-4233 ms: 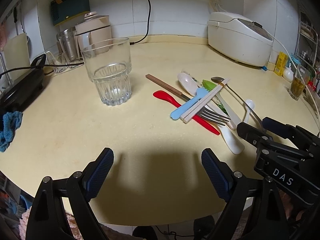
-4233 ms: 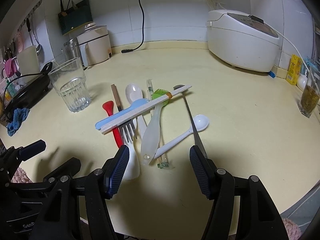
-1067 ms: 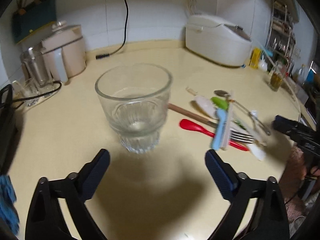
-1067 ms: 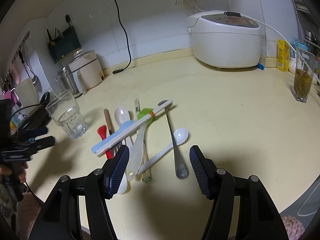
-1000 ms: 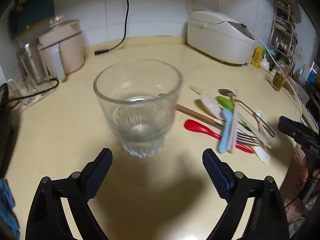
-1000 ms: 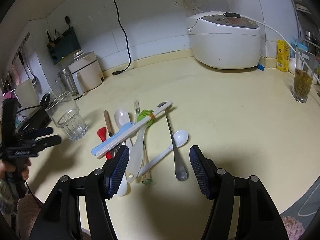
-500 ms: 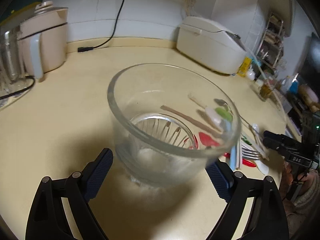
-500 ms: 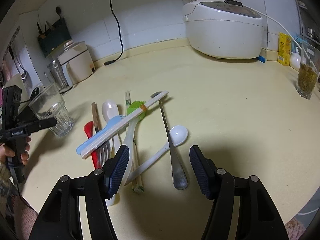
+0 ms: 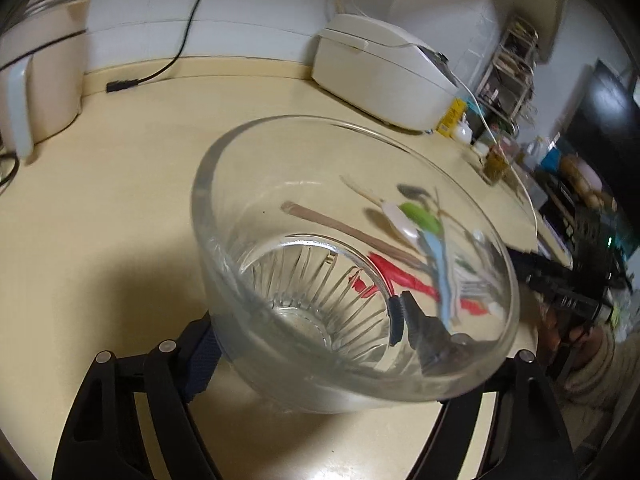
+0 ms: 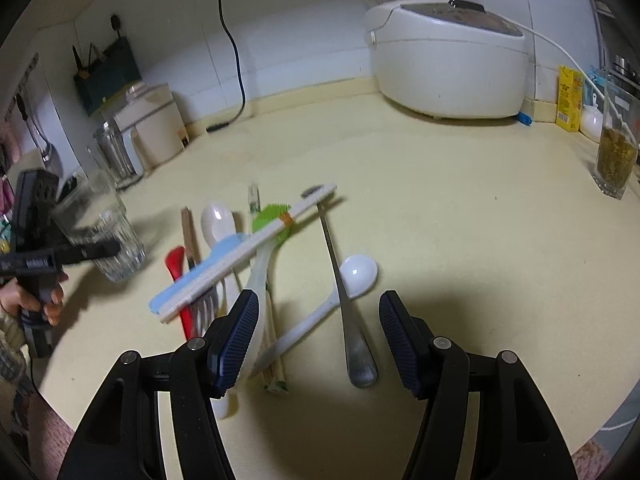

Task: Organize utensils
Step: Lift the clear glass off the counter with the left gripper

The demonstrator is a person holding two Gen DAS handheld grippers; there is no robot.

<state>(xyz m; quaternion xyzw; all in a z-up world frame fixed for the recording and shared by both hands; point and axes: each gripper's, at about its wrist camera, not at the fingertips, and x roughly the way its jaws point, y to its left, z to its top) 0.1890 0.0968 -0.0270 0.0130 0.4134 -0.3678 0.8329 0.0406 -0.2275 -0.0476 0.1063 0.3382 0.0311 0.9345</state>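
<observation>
On the cream kitchen counter point(image 10: 460, 208), the left gripper point(image 9: 304, 340) straddled a ribbed glass tumbler point(image 9: 352, 264), its jaws closing around the base. One blue pad point(image 9: 200, 354) sat just beside the glass on the left, and the other showed through the wall on the right. Whether the pads already pressed on the glass could not be told from either view. From the right wrist camera, the same tumbler point(image 10: 104, 240) stood upright at the far left of the counter. A hand point(image 10: 36, 300) held the left gripper's handle low beside it.

The glass stood empty and well to the left of the heap, and was probably being taken up as the holder into which the utensils would go.

Near the middle of the counter lay the utensils, still crossed over one another in a loose pile. A banded pair of pale chopsticks point(image 10: 256, 244) rested on top. Beneath and around them were a light blue spatula point(image 10: 208, 268), a green silicone brush point(image 10: 270, 218), a red spoon point(image 10: 176, 264), a fork point(image 10: 202, 312), a white soup spoon point(image 10: 352, 276) and a long steel spoon point(image 10: 348, 320).

Just this side of the pile, the right gripper point(image 10: 320, 340) hovered with jaws spread and nothing between them. The steel spoon's bowl end lay below the gap. It appeared to be waiting, poised for a first pick once the glass was steadied.

At the far right stood a white rice cooker point(image 10: 444, 64), apart from the work.
</observation>
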